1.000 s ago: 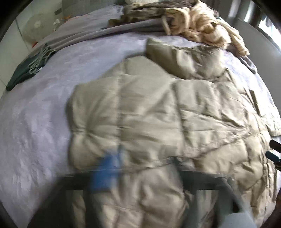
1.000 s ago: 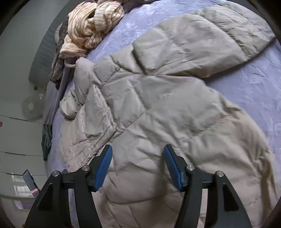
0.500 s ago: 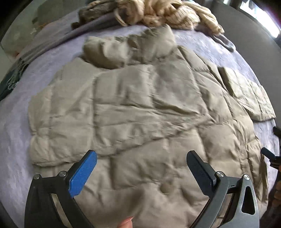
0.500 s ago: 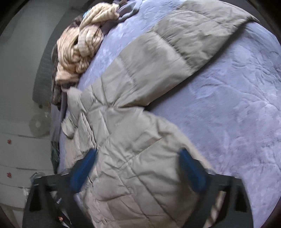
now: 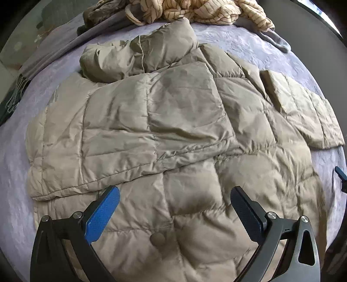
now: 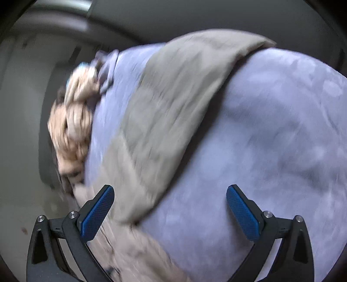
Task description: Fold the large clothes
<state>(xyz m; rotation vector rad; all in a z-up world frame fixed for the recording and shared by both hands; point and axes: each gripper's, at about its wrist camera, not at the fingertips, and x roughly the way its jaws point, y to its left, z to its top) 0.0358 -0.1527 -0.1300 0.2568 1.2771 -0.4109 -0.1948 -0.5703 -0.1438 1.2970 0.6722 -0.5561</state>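
A beige quilted puffer jacket (image 5: pixel 173 130) lies spread on a lilac bedspread (image 5: pixel 15 156). Its left side is folded over the body; its hood (image 5: pixel 138 54) is bunched at the far end and one sleeve (image 5: pixel 303 110) stretches out to the right. My left gripper (image 5: pixel 173 208) is open and empty, hovering over the jacket's near hem by a snap button (image 5: pixel 157 239). My right gripper (image 6: pixel 169 206) is open and empty, above the bedspread (image 6: pixel 271 141) beside the outstretched sleeve (image 6: pixel 173 104); this view is blurred. A blue fingertip of the right gripper (image 5: pixel 340 173) shows at the left wrist view's right edge.
A heap of cream striped and brown clothes (image 5: pixel 195 10) lies at the far end of the bed, also blurred in the right wrist view (image 6: pixel 71 130). A grey garment (image 5: pixel 56 54) and a dark fringed cloth (image 5: pixel 10 102) lie at the far left. A grey wall borders the right side.
My left gripper drew back toward the jacket's near hem, jaws wide. My right gripper opened wider and swung right, off the jacket body toward the sleeve and bare bedspread.
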